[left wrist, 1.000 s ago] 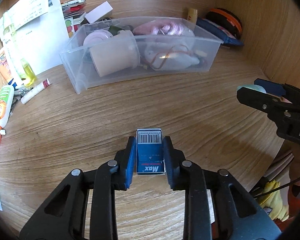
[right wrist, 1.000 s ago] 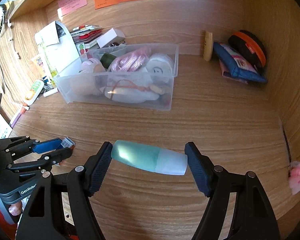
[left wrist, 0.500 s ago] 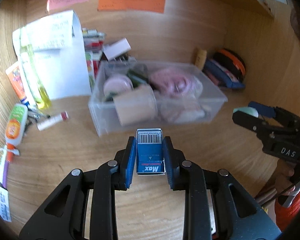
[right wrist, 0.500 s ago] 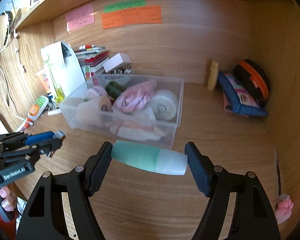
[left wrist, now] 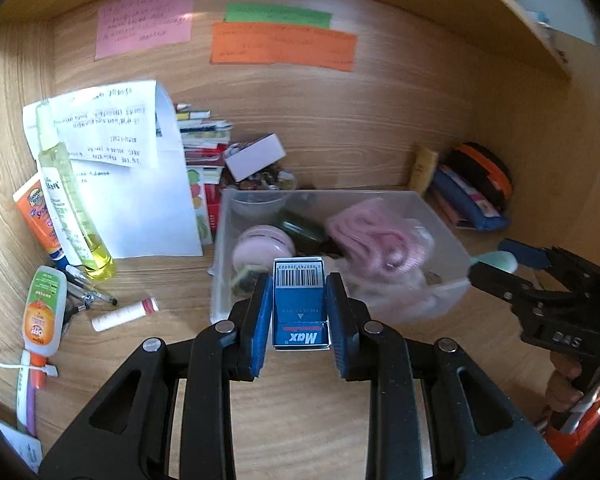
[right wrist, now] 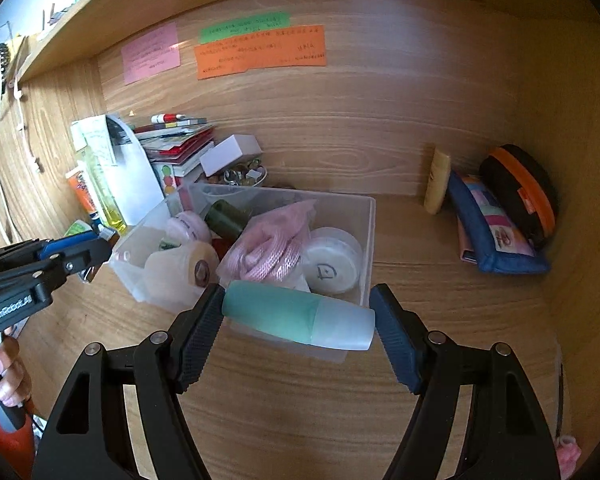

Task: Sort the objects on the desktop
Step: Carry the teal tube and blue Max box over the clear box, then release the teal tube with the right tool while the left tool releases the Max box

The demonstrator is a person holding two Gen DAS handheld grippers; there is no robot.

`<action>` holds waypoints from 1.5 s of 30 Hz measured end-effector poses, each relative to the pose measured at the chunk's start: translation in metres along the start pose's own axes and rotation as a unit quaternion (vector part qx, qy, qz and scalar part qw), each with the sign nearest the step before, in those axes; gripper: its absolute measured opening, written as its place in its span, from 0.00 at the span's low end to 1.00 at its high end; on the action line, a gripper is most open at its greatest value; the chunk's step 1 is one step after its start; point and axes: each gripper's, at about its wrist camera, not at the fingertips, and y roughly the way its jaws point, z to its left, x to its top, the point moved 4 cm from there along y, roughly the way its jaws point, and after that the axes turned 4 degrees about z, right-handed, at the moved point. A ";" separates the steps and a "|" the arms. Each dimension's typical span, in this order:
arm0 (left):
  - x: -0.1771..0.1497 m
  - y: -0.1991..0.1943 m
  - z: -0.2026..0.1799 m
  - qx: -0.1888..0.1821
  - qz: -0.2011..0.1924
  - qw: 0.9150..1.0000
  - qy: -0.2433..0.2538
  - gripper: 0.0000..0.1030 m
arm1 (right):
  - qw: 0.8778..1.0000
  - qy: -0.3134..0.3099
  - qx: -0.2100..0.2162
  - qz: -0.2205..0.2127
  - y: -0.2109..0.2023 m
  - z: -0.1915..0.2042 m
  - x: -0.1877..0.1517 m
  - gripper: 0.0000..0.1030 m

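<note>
Left gripper [left wrist: 300, 308] clamped on a blue Max staple box [left wrist: 300, 306], barcode end facing forward, blue pads flat against both long sides; box is off the desk, in front of the near-left part of the clear plastic bin [left wrist: 444, 240]. Right gripper [right wrist: 298, 316] is spread wide but holding a teal squeeze bottle [right wrist: 296, 314] endwise, left pad on the teal base, right pad on the frosted cap; bottle lies crosswise, slightly tilted, in front of the bin's [right wrist: 366, 216] near right corner. Can't tell whether either item is above the bin or just short of it, fisheye flattens depth. Bin contents: pink knitted fabric [right wrist: 270, 248], white round jar [right wrist: 332, 266], cream roll [right wrist: 180, 272], dark green cylinder [right wrist: 226, 218], pink round case [left wrist: 262, 246]. On the wooden desk [right wrist: 440, 300] left of the bin: white lip balm tube [left wrist: 124, 314], yellow spray bottle [left wrist: 74, 204], orange tube [left wrist: 38, 216], OFF bottle [left wrist: 44, 312]. Right of the bin, against the back wall: blue pouch [right wrist: 492, 232], black-and-orange case [right wrist: 520, 192]. Pink, green and orange notes [right wrist: 260, 54] on the back wall.
</note>
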 end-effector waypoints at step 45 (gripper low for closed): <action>0.001 0.033 0.005 0.009 0.015 1.000 0.012 0.75 | 0.999 -0.014 0.011 0.035 0.043 0.008 0.011 0.80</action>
